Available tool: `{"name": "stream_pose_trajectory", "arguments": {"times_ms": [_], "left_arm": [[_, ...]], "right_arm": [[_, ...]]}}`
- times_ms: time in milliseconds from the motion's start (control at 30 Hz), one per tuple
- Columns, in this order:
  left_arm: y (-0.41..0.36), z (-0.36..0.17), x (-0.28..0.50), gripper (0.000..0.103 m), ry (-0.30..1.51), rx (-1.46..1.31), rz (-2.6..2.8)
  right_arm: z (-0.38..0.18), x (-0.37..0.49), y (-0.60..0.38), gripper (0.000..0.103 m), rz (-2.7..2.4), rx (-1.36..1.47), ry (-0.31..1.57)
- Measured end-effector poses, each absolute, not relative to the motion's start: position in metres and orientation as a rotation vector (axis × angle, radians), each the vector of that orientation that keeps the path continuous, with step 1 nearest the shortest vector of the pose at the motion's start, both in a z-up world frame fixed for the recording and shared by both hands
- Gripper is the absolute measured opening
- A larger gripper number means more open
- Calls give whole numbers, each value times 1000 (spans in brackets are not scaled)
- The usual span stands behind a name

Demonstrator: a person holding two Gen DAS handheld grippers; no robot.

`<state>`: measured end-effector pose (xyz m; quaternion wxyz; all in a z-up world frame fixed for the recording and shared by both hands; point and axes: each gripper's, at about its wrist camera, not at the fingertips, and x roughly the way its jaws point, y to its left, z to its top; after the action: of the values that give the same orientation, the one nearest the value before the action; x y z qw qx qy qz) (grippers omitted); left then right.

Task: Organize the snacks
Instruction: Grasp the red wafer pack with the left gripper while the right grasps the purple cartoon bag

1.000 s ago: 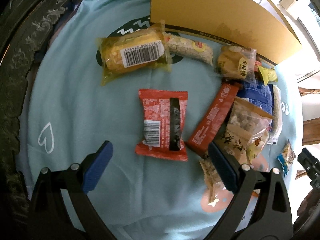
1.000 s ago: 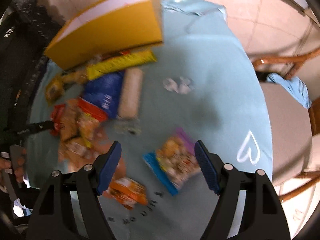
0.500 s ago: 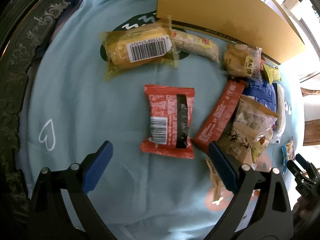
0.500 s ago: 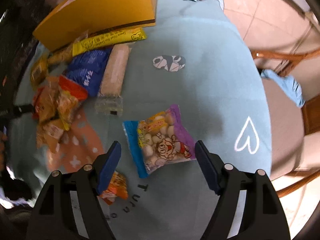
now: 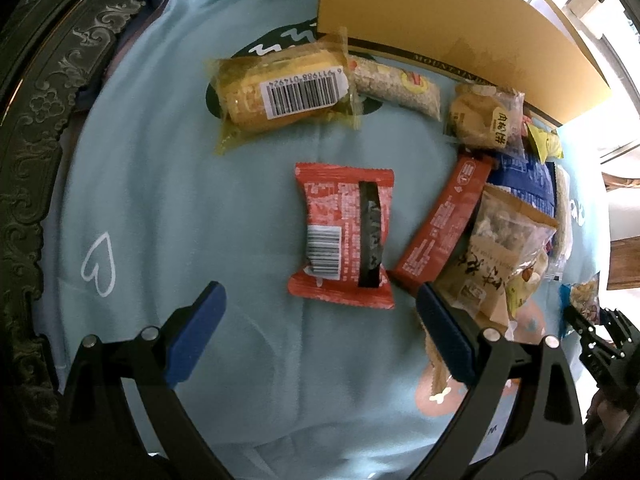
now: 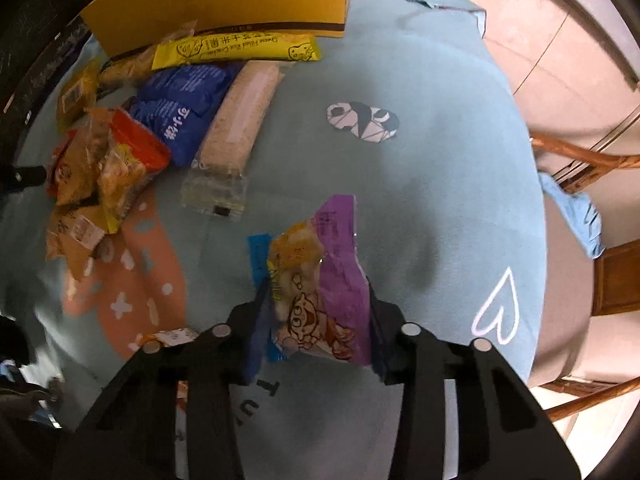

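While its jaws are closing, the right gripper [image 6: 316,316] pinches the purple snack packet [image 6: 320,280] near the tablecloth's [image 6: 420,180] near edge.
Left gripper [image 5: 320,320] hovers released over the red packet [image 5: 344,236], mid-cloth.

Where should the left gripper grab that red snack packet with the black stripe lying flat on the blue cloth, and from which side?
Grip the red packet across its narrow width, mid-body, coming straight down from above. It lies flat and alone on the cloth, long side edges clear, and the open left gripper already hangs just short of its crimped end; avoid the brown bar beside its right edge.
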<state>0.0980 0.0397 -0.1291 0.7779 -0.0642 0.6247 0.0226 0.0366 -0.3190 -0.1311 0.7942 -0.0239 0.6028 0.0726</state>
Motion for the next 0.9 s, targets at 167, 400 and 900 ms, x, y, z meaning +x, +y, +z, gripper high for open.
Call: {"name": "stream_pose_trajectory", "arguments": {"times_ms": [167,400,900], "left_arm": [[34,-129,98,97,1356,-123,44],[33,-137,108,97,1345,-103,63],[33,-172,138,90,1384,-102,92]], "right_arm": [[-128,38,-317,33,188,-40,1305],[-134,32,-298,50,194,-87,1287],[-130,41,-302,43,187,-62,1296]]}}
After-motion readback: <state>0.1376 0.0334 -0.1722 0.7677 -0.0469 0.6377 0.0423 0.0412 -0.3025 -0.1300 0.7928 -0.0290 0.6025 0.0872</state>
